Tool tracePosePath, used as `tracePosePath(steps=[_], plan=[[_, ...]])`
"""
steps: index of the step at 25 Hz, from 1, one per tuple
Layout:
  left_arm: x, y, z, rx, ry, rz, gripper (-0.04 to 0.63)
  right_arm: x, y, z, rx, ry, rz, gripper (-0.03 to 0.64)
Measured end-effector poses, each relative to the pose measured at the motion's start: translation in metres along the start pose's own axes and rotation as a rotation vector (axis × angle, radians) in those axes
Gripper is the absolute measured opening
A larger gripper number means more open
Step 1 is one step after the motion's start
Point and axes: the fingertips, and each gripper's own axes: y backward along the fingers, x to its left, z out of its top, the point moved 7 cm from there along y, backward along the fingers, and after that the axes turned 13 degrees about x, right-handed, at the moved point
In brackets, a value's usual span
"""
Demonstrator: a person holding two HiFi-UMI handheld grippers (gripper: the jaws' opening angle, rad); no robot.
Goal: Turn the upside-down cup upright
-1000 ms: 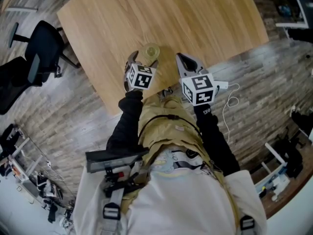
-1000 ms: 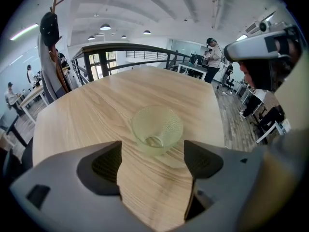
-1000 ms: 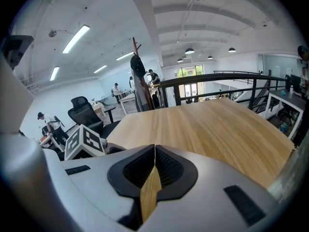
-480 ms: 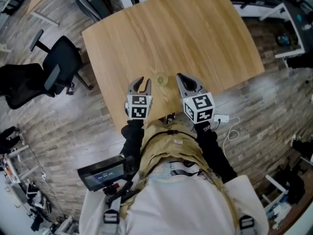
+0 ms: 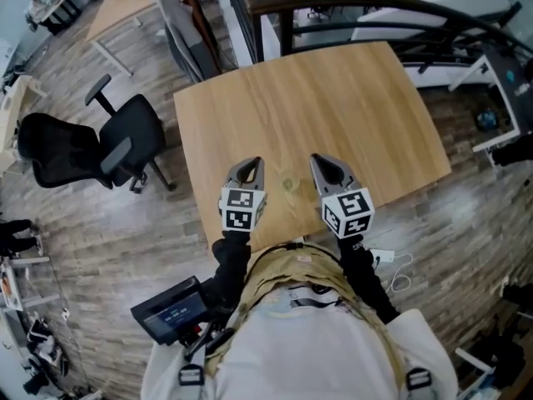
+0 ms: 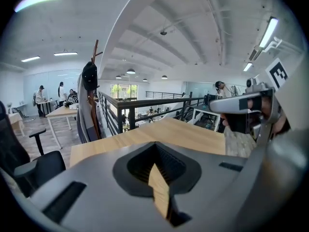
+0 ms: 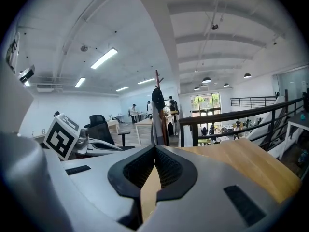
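Left gripper [image 5: 250,166], jaws just closed empty, has lifted off the small translucent cup [image 5: 289,184]; right gripper [image 5: 323,163], beside the cup, is pinched together too. The task looks done.

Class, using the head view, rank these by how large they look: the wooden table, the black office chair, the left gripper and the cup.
1. wooden table
2. black office chair
3. left gripper, though nearer the camera
4. cup

- Your table [image 5: 333,98] shows pale wood grain, smooth and matt.
- Your left gripper [image 5: 248,170] and right gripper [image 5: 326,169] look like matt grey plastic, with ribbed black pads [image 7: 169,169].
- The floor [image 5: 117,223] under you is worn grey-brown planking.
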Motion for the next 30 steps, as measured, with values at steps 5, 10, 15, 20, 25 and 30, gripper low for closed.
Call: tracePosePath(steps=[5, 10, 15, 20, 25, 30], plan=[[0.000, 0.018, 0.029, -0.094, 0.007, -0.042, 0.001, 0.003, 0.001, 0.027, -0.066, 0.064, -0.008, 0.021], [-0.002, 0.039, 0.044, -0.164, 0.013, -0.057, 0.000, 0.006, 0.010, 0.044, -0.123, 0.086, -0.032, 0.021], [0.001, 0.054, 0.057, -0.221, -0.002, -0.036, 0.002, 0.006, 0.013, 0.054, -0.161, 0.096, -0.058, 0.021], [0.002, 0.065, 0.066, -0.262, -0.009, -0.016, 0.002, 0.011, 0.015, 0.064, -0.206, 0.102, -0.066, 0.021], [0.004, 0.065, 0.068, -0.286, 0.003, -0.010, 0.002, 0.014, 0.012, 0.067, -0.223, 0.090, -0.052, 0.021], [0.008, 0.065, 0.071, -0.295, -0.001, -0.011, 0.002, 0.013, 0.012, 0.071, -0.230, 0.097, -0.066, 0.021]])
